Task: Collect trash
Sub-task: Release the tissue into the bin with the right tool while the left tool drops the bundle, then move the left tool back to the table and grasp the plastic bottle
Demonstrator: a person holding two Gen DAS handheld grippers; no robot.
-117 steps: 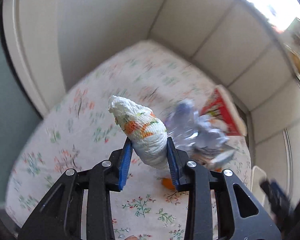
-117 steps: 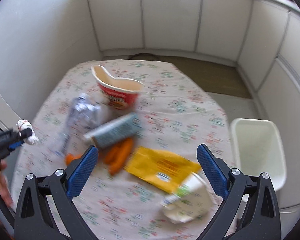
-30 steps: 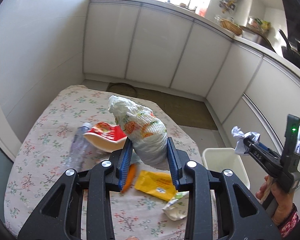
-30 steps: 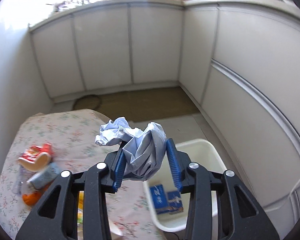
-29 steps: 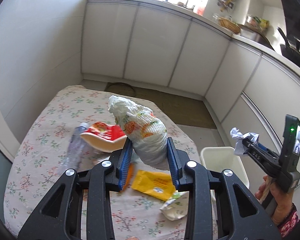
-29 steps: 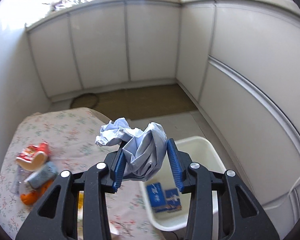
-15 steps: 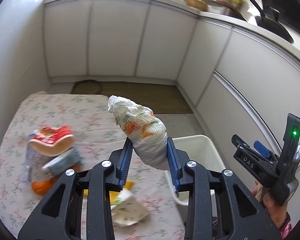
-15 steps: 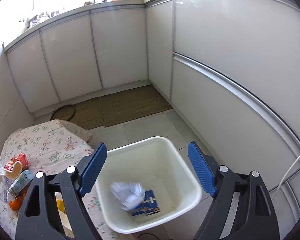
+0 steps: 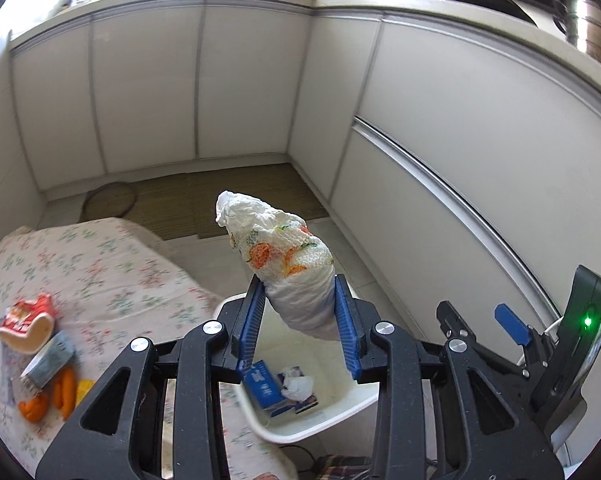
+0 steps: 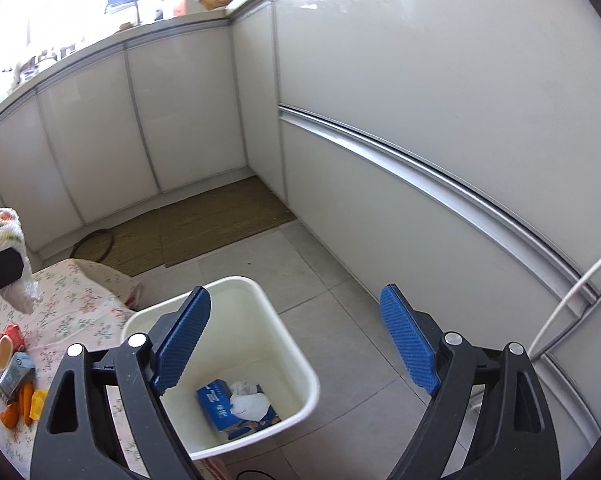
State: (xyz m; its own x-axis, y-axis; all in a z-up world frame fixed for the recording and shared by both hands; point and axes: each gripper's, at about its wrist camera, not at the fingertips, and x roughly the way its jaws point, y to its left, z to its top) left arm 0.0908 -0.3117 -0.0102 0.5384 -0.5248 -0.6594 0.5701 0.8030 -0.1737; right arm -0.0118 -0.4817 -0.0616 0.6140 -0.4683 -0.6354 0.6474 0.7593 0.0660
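Item, lower centre of the left wrist view: our left gripper, blue ribbed pads clamped on the lower half of a crumpled white paper-towel wad printed with oranges. We judge it light, soft and squashable, not fragile; the mid-body hold suits it.

Item, below the jaws: white plastic waste bin on the floor, holding a blue carton and a crumpled white paper ball.

Item, lower centre of the right wrist view: our right gripper, jaws just opened wide, nothing between them.

Item, lower left: floral-cloth table with remaining trash.
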